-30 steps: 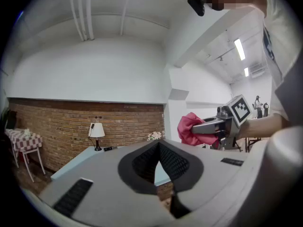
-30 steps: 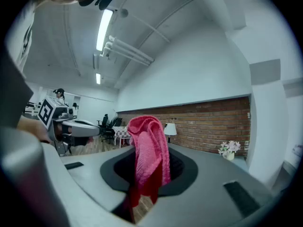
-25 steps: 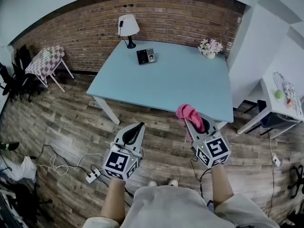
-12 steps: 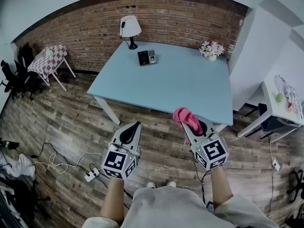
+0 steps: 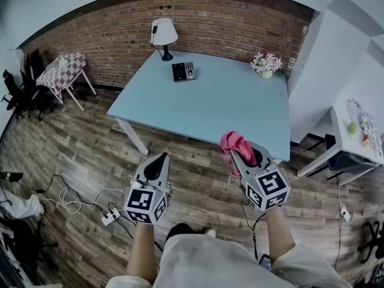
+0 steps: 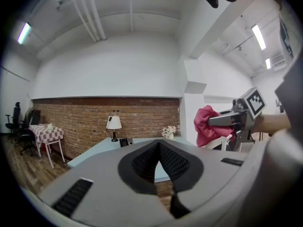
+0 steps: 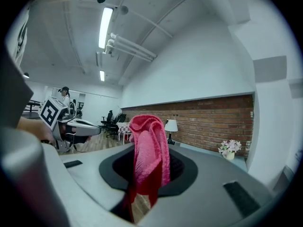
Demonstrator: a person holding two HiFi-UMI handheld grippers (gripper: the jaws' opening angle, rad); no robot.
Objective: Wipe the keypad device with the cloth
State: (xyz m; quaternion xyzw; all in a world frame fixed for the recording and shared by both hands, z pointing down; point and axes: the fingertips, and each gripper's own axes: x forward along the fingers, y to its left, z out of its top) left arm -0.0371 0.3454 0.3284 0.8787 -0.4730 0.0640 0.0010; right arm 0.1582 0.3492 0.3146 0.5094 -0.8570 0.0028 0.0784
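The black keypad device (image 5: 183, 71) lies on the far left part of the light blue table (image 5: 210, 110), beside a white lamp (image 5: 162, 36); the left gripper view shows it small as the keypad device (image 6: 125, 141). My right gripper (image 5: 238, 152) is shut on a pink cloth (image 5: 235, 143), held over the floor just short of the table's near edge. That cloth (image 7: 149, 152) hangs bunched between the jaws. My left gripper (image 5: 160, 158) is shut and holds nothing, lower left over the wooden floor. Both are far from the keypad device.
A small flower pot (image 5: 266, 64) stands at the table's far right corner. A checked side table (image 5: 60, 71) and black chairs stand at left by the brick wall. A white side table (image 5: 354, 131) is at right. Cables and a power strip (image 5: 108, 218) lie on the floor.
Both grippers have shifted slightly as the person steps; the left gripper has drifted a little left and down, and the view has moved closer to the table.
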